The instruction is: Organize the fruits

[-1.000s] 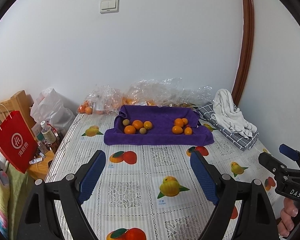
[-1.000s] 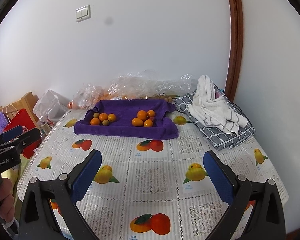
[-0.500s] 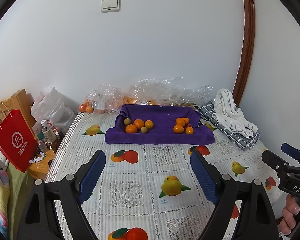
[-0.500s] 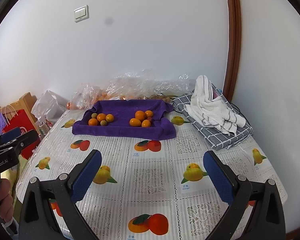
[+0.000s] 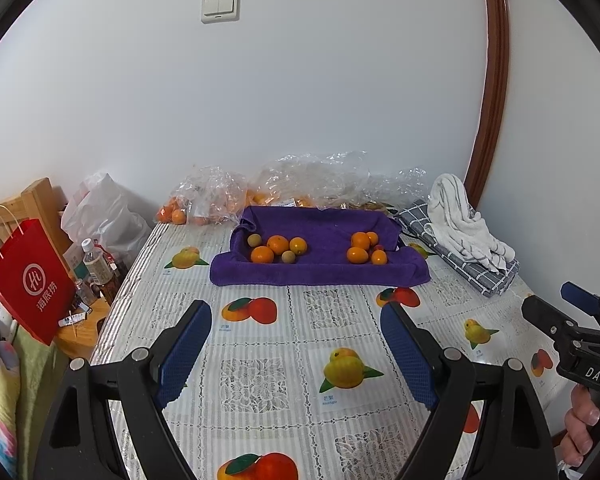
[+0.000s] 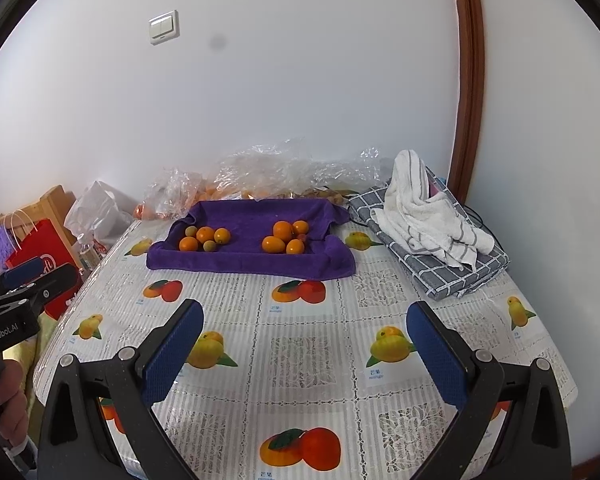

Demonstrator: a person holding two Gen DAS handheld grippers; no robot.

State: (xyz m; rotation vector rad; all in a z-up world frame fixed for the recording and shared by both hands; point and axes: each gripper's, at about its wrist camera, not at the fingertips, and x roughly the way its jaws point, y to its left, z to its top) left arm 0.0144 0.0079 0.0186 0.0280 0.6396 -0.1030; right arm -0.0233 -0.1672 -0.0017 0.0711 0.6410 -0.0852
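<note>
A purple towel [image 5: 320,270] shaped like a shallow tray lies at the far side of the table. It holds two clusters of fruit. The left cluster [image 5: 278,248] is oranges with small brownish round fruits; the right cluster [image 5: 364,250] is oranges and a small red fruit. The same towel [image 6: 252,260] and both clusters [image 6: 204,238] [image 6: 284,238] show in the right wrist view. My left gripper [image 5: 295,310] hovers open and empty over the near tablecloth, well short of the towel. My right gripper [image 6: 305,309] is likewise open and empty.
Clear plastic bags [image 5: 312,180] with more oranges sit against the wall behind the towel. A white striped cloth on a grey checked cloth [image 5: 460,236] lies at the right. A red paper bag [image 5: 28,280], bottles and a white bag stand left of the table edge.
</note>
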